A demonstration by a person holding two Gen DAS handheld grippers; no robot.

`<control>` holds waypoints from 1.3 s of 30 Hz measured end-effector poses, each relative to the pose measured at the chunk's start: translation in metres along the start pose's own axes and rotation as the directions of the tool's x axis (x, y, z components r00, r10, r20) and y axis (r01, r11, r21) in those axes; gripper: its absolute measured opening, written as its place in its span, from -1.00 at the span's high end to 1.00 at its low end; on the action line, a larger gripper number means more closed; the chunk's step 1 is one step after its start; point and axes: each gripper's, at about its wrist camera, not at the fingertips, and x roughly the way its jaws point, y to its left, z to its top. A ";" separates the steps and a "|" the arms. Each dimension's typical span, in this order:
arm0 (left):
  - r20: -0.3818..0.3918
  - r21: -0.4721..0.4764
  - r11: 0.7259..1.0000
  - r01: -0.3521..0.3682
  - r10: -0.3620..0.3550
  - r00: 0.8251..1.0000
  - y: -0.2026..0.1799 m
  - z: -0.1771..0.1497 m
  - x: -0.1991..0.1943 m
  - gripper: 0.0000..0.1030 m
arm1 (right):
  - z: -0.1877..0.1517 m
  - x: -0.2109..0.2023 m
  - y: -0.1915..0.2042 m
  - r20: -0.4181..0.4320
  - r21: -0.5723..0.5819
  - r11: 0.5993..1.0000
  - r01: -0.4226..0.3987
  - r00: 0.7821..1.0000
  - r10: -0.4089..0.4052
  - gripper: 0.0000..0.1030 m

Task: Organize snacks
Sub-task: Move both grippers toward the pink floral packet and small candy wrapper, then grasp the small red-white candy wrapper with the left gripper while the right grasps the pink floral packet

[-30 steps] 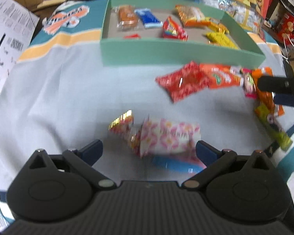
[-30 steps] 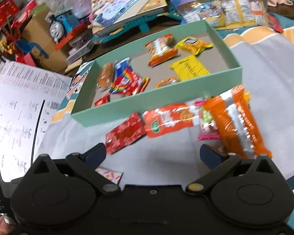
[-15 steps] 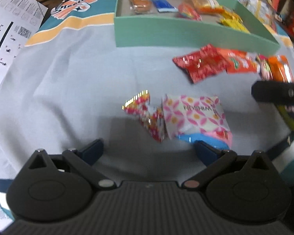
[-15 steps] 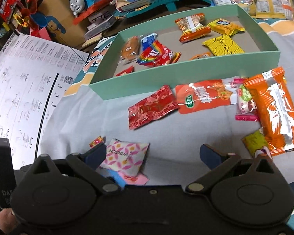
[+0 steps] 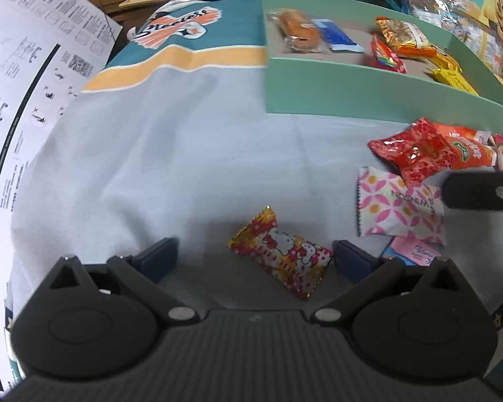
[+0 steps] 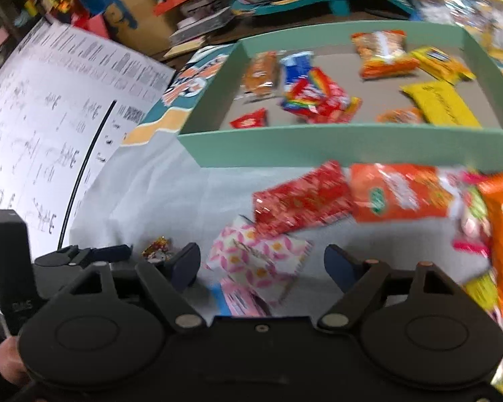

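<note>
**Two tools settle over loose snack packets**

The left tool point(image 5: 255, 256) stands wide open around a small red-and-gold cartoon candy packet point(image 5: 280, 251), holding nothing. The right tool point(image 6: 261, 264) is closing around the pink-flowered packet point(image 6: 256, 259), pads not yet pressing. Both packets lie on the grey cloth point(image 5: 184, 154) before the green box point(image 6: 318, 147). They look light, crinkly and slippery: pinch across the puffed middle.

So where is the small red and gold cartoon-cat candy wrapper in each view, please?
Left wrist: small red and gold cartoon-cat candy wrapper lies low in the centre, between the left claw's fingers.
Right wrist: same wrapper at lower left, mostly hidden.
Shared landmark: pink flower-patterned white packet.
</note>
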 end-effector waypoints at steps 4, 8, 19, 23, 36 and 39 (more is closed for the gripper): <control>0.008 -0.025 0.999 0.020 -0.020 1.000 0.015 -0.005 -0.004 -0.98 | 0.012 0.029 0.008 -0.063 -0.037 0.998 -0.045 0.997 0.043 -0.61; 0.014 -0.054 0.998 0.038 -0.037 0.999 0.029 -0.010 -0.008 -0.97 | 0.010 0.047 0.012 -0.081 -0.062 0.998 -0.005 0.997 0.000 -0.60; 0.035 -0.141 0.990 0.031 -0.027 0.999 0.051 -0.011 -0.012 -0.80 | -0.007 0.041 0.029 -0.141 -0.128 0.990 -0.058 0.989 0.040 -0.45; 0.038 -0.178 0.983 0.036 -0.030 0.999 0.064 -0.012 -0.014 -0.63 | 0.002 0.055 0.037 -0.118 -0.155 0.988 -0.017 0.993 -0.002 -0.40; 0.034 -0.192 0.981 -0.012 0.019 0.999 0.051 -0.001 -0.011 -0.14 | 0.002 0.047 0.028 -0.055 -0.132 0.990 0.045 0.997 -0.053 0.11; 0.053 -0.128 0.990 -0.054 0.061 0.997 0.036 0.001 -0.010 0.42 | -0.001 0.036 0.019 -0.045 -0.081 0.996 0.023 0.999 -0.026 0.12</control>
